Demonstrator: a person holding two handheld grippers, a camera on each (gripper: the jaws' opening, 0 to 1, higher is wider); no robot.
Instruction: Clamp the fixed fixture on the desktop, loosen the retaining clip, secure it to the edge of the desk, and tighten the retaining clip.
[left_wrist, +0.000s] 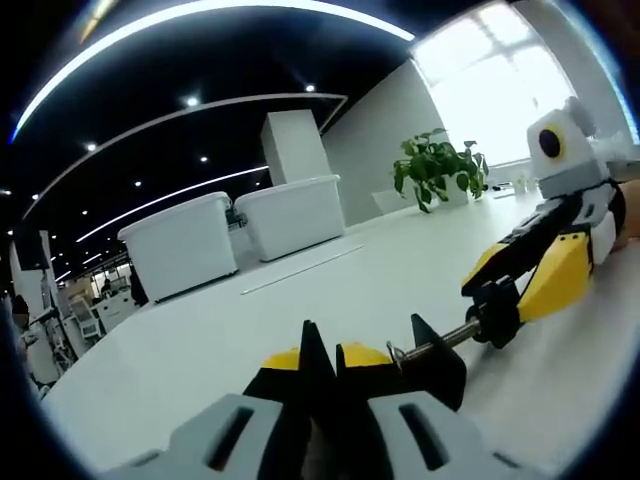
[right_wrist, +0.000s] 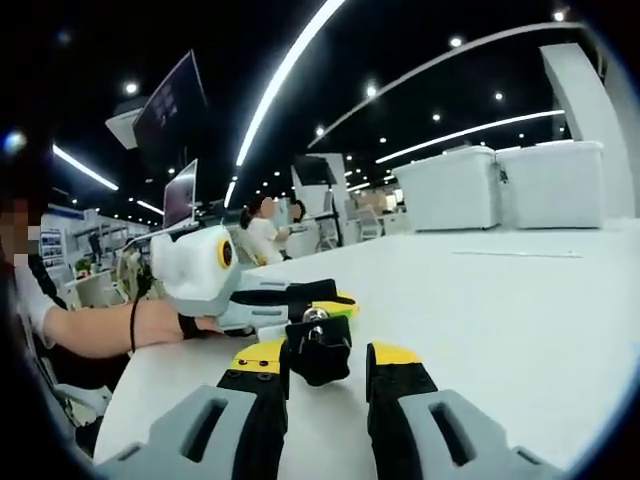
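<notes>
black clamp: my left gripper, low centre of the left gripper view, has its jaws nearly together on the black metal clamp fixture; the fixture's body sits between and just right of the tips.
screw: a thin silver threaded rod runs from the fixture toward the right of the frame, ending in a black knob.
right gripper: in the left gripper view it reaches in from the right edge, its yellow-and-black jaw tips at that knob; i cannot tell if they pinch it.
right gripper view: my right gripper at bottom centre has jaws set moderately apart, the black knob sitting between them, touching the left jaw; whether it is gripped i cannot tell.
left gripper, seen from the right: centre-left of the frame, with a hand holding it.
surface: white desktop under everything.
background: two white lidded bins upper centre, a green potted plant upper right by a bright window.
</notes>
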